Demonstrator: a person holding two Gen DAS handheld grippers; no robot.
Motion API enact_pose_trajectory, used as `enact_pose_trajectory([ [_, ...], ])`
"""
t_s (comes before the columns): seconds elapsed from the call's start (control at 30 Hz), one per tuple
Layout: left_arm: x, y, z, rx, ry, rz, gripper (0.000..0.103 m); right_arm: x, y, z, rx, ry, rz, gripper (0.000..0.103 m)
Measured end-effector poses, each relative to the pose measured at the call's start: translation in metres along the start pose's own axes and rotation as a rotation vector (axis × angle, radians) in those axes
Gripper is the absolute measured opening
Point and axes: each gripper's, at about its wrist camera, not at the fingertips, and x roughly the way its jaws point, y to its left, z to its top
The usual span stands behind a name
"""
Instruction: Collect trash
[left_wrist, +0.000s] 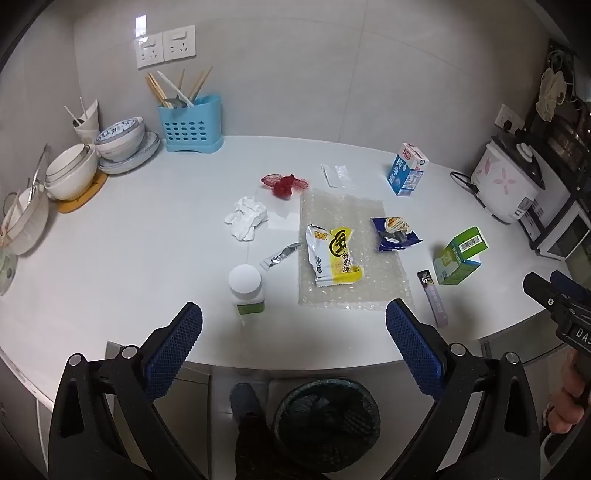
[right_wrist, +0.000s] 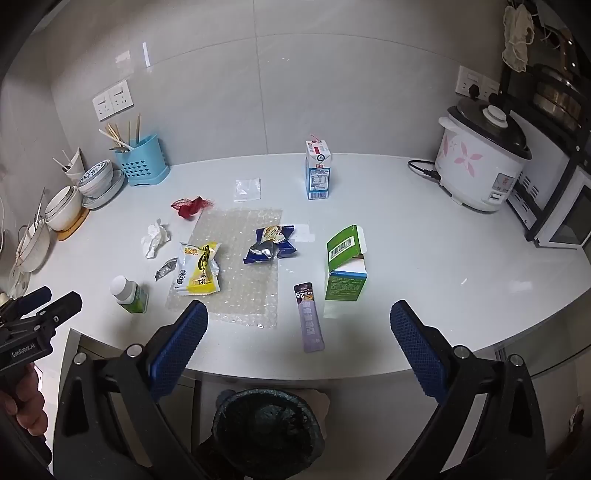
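Trash lies scattered on the white counter (left_wrist: 129, 229): a yellow snack wrapper (left_wrist: 334, 256) and a blue wrapper (left_wrist: 394, 233) on a bubble-wrap sheet (left_wrist: 369, 291), a crumpled tissue (left_wrist: 246, 218), a red net scrap (left_wrist: 283, 184), a purple sachet (left_wrist: 433, 298), a green carton (left_wrist: 458, 256), a milk carton (left_wrist: 408, 169) and a white-capped bottle (left_wrist: 245, 290). A black bin (left_wrist: 327, 421) stands on the floor below the counter's front edge. My left gripper (left_wrist: 293, 354) hangs open above that edge, nothing between its fingers. My right gripper (right_wrist: 299, 347) is open and holds nothing, near the purple sachet (right_wrist: 309, 317) and green carton (right_wrist: 345, 264).
Bowls and plates (left_wrist: 110, 147) and a blue utensil holder (left_wrist: 192, 123) stand at the back left. A rice cooker (right_wrist: 480, 166) with its cord, and an oven (right_wrist: 561, 218), stand at the right. A clear plastic sleeve (left_wrist: 338, 176) lies near the milk carton.
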Motion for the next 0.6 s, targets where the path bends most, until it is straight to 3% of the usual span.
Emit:
enact_pose_trajectory([
  [0.6,0.0016,-0.0038,-0.0011,0.020,0.019,-0.025,0.097,0.0022,0.0000,0.0014,0.004,0.029,0.023,0.095],
])
